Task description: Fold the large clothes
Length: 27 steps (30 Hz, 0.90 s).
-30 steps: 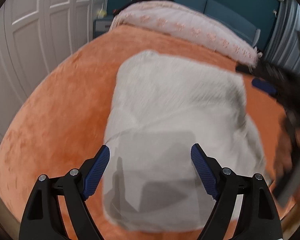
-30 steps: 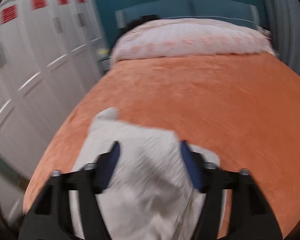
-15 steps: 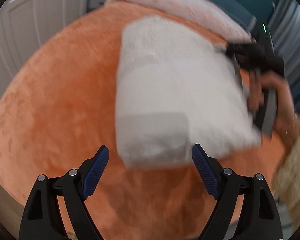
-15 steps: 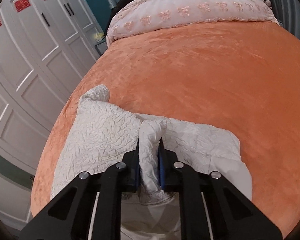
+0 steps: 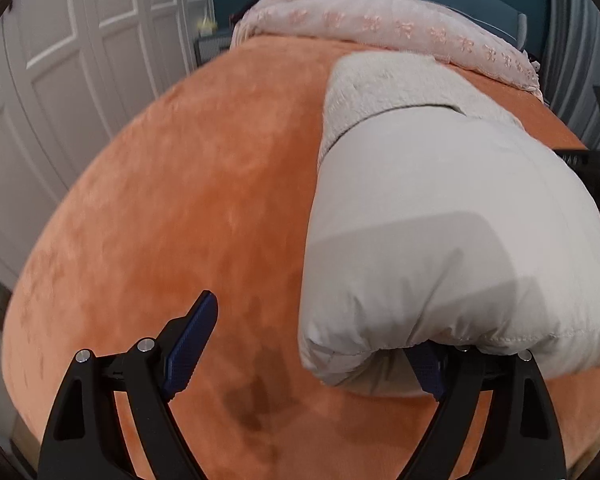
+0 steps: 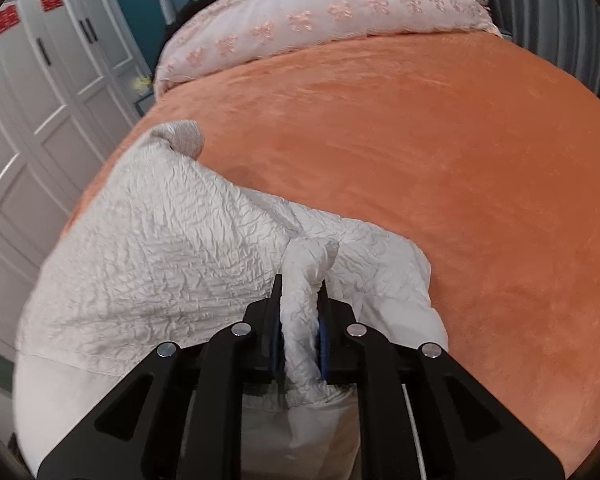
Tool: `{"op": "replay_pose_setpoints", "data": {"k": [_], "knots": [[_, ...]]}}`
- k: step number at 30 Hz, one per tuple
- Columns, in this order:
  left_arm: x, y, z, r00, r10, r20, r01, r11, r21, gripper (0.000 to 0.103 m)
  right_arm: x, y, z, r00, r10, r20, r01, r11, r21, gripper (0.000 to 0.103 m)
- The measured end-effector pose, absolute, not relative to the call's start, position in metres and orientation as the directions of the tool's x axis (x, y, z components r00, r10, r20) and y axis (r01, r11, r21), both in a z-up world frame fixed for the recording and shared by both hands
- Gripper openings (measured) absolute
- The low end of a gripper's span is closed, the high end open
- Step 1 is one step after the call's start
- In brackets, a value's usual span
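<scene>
— While the right gripper (image 6: 300, 320) is low over the bed (image 6: 420, 152), what are its fingers doing?
— Pinching a bunched ridge of the white crinkled garment (image 6: 160, 248), pressed tight on both sides of it.
— And the left gripper (image 5: 312, 344)?
— Its fingers are spread wide. The folded garment (image 5: 440, 232) bulges over the right-hand finger; the other finger (image 5: 190, 344) stands over bare orange bedspread (image 5: 188, 208).
— Where does the garment sit?
— On the bedspread near the bed's foot, on the side towards the white wardrobe (image 6: 32, 120), well apart from the pink quilt (image 6: 320, 20) at the head.
</scene>
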<state>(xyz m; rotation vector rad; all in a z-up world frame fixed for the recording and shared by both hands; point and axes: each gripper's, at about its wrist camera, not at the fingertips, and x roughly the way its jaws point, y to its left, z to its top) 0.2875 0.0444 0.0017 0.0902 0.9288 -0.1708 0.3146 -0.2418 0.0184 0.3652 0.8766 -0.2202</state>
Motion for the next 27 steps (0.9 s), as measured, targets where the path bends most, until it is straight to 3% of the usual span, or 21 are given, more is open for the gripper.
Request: {"op": "replay_pose_setpoints", "data": {"k": [2, 5, 13, 15, 20, 22, 24, 27], "knots": [[0.298, 0.043, 0.001, 0.579, -0.116, -0.807, 0.186, 0.982, -0.007, 0.089, 0.324, -0.243, 0.009, 0.615, -0.054, -0.787, 0.346, 0.915, 0.207, 0.016], [0.308, 0.042, -0.004, 0.584, -0.114, -0.804, 0.185, 0.983, -0.006, 0.098, 0.335, -0.247, -0.003, 0.611, -0.061, -0.79, 0.347, 0.917, 0.198, 0.017], [0.312, 0.034, -0.011, 0.585, -0.108, -0.804, 0.178, 0.984, -0.003, 0.098, 0.334, -0.253, -0.015, 0.611, -0.035, -0.791, 0.327, 0.921, 0.212, 0.019], [0.306, 0.035, -0.004, 0.571, -0.108, -0.814, 0.166, 0.986, -0.014, 0.092, 0.335, -0.256, -0.01, 0.602, -0.023, -0.799, 0.331, 0.917, 0.223, 0.022], [0.275, 0.046, 0.023, 0.554, -0.113, -0.825, 0.157, 0.987, -0.03, 0.089, 0.3, -0.27, 0.041, 0.643, 0.041, -0.764, 0.345, 0.876, 0.338, 0.026], [0.258, 0.049, 0.036, 0.564, -0.123, -0.817, 0.157, 0.987, -0.041, 0.089, 0.265, -0.267, 0.07, 0.667, 0.045, -0.744, 0.345, 0.867, 0.361, 0.039], [0.241, 0.048, 0.05, 0.575, -0.137, -0.807, 0.159, 0.986, -0.054, 0.09, 0.229, -0.258, 0.091, 0.666, 0.016, -0.746, 0.35, 0.876, 0.332, 0.06], [0.213, 0.04, 0.07, 0.596, -0.155, -0.788, 0.166, 0.984, -0.068, 0.09, 0.171, -0.232, 0.112, 0.654, -0.065, -0.754, 0.344, 0.913, 0.22, 0.063]]}}
